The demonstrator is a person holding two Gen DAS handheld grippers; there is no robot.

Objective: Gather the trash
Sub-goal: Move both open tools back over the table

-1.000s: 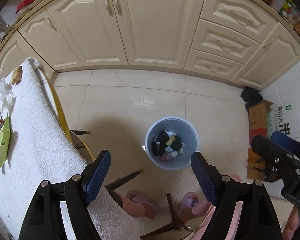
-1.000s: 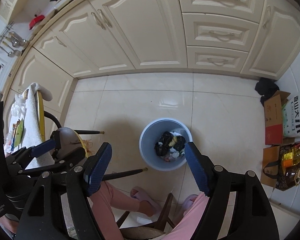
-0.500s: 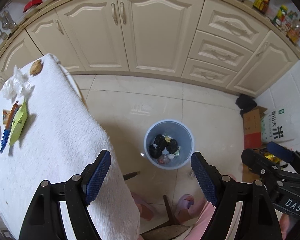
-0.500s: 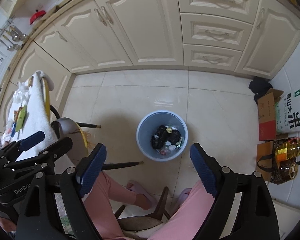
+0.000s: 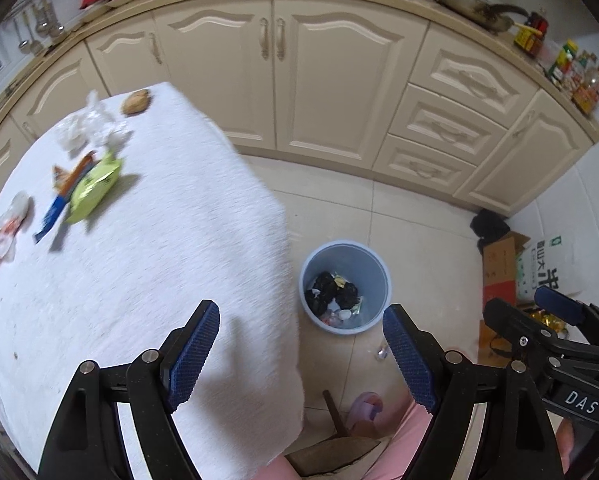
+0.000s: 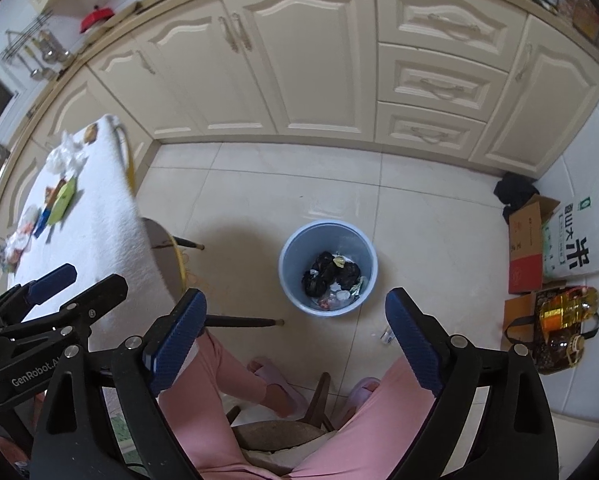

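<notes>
A: Trash first. We see a green snack packet (image 5: 93, 186) on the white-covered table (image 5: 147, 280), well ahead and to the left of the left tongs (image 5: 301, 344). Touching it on its left is an orange-and-blue wrapper (image 5: 61, 196).

B: Crumpled white tissue (image 5: 89, 128) lies beyond those, with a brown scrap (image 5: 136, 101) past it near the table's far corner. A red-and-white wrapper (image 5: 3, 232) sits further left, at the edge of view.

A: Bin?

B: A blue bin (image 5: 346, 286) stands on the tiled floor, just ahead of the left tongs and between its tips in that view. Black bags and bits of wrapper are inside. In the right wrist view we see it (image 6: 328, 267) ahead of the right tongs (image 6: 295, 334) too.

A: Tongs state?

B: Left tongs spread wide, nothing between the blue pads (image 5: 193, 354). Right tongs have just been opening, now very wide, and they carry nothing.

A: Each pair shows in the other's view: the right one (image 5: 539, 316) off to the right of the left, the left one (image 6: 71, 284) off to the left over the table edge.

B: Below the tongs we see pink trouser legs (image 6: 203, 392), slippers, and a wooden stool. Cream cabinets (image 6: 299, 60) run along the back, with boxes and an oil bottle (image 6: 565, 308) far right.
</notes>
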